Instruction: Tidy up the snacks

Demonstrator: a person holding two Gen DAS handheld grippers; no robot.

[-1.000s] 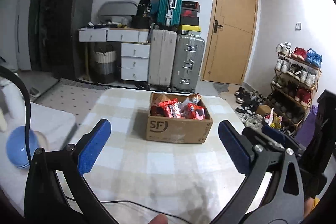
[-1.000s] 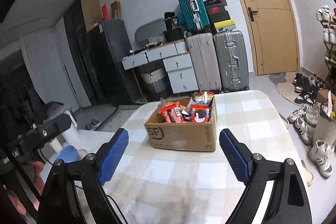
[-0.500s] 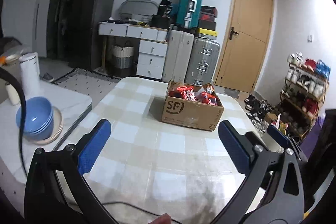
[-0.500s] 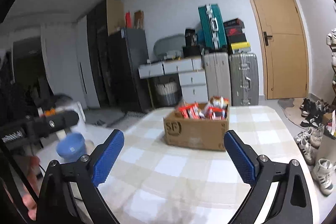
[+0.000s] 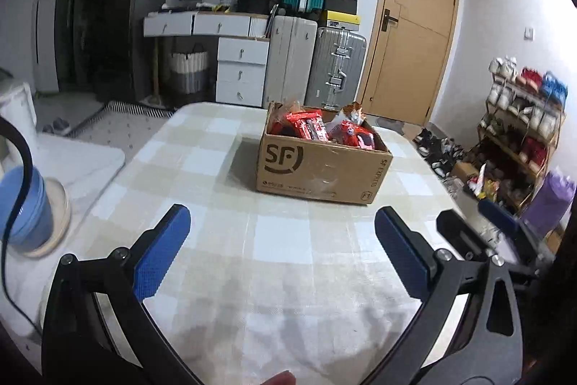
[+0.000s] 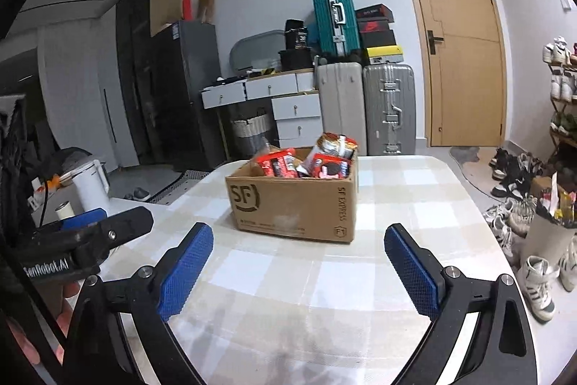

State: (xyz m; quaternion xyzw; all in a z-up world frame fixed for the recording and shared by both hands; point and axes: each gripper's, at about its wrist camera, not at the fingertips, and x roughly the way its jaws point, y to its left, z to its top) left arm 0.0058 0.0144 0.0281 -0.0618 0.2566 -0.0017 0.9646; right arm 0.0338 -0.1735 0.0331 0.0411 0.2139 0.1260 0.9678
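A brown cardboard box (image 5: 317, 165) marked SF stands near the far end of the checked table (image 5: 252, 262). It holds several red snack packets (image 5: 310, 127) that stick up above its rim. The box (image 6: 294, 201) and packets (image 6: 288, 165) also show in the right wrist view. My left gripper (image 5: 281, 251) is open and empty, over the table short of the box. My right gripper (image 6: 297, 262) is open and empty, also short of the box. The left gripper shows at the left of the right wrist view (image 6: 86, 233).
A blue bowl (image 5: 21, 204) on a plate sits on a white counter at the left, with a white kettle (image 6: 90, 184). Suitcases (image 5: 317, 67), drawers and a door stand behind. A shoe rack (image 5: 519, 128) and loose shoes (image 6: 515, 204) are at the right.
Both grippers have moved nearer the box, which looks larger now. Both stay open and empty.
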